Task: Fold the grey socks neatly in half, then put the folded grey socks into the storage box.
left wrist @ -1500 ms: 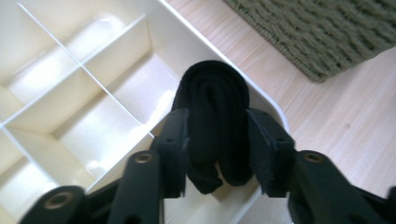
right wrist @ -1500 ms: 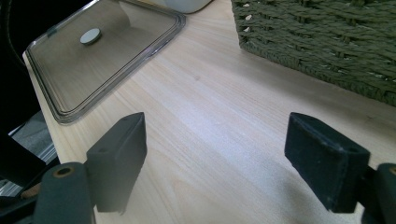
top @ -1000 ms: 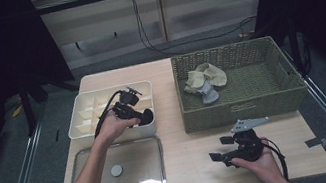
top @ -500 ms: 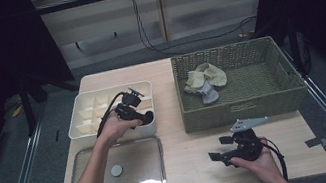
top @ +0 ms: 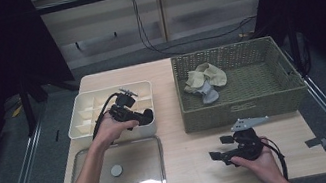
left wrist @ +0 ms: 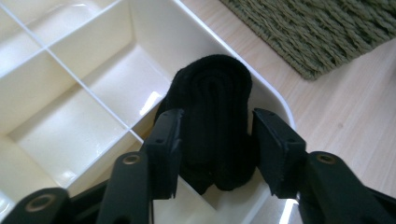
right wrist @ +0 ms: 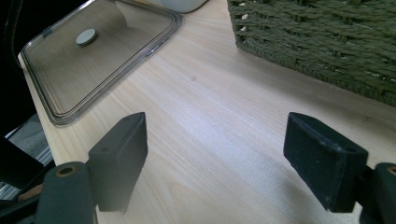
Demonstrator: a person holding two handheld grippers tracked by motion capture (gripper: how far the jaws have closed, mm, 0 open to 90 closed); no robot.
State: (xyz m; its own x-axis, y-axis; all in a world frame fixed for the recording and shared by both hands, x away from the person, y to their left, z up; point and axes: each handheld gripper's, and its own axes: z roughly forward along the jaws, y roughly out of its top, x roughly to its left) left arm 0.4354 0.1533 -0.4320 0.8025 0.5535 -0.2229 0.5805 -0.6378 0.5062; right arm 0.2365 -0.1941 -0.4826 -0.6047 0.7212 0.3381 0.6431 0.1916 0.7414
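Rolled black sock (left wrist: 215, 126) clamped between jaws of left gripper (top: 130, 114), standing on end in corner cell of white divider box (top: 86, 121), centre-left of high view; right gripper (top: 229, 149) idle, gaping wide, over bare table (right wrist: 219, 140) lower right

1. Left gripper (left wrist: 215, 140): black, two flat rectangular jaws on hinged links with brass-coloured pivot pins; a black cable trails from it.
2. Right gripper (right wrist: 224, 163): the same black build, blocky jaw pads, brass-coloured pins, topped by a grey three-cornered plate (top: 248, 121).
3. Both forearms are bare, no sleeves showing.
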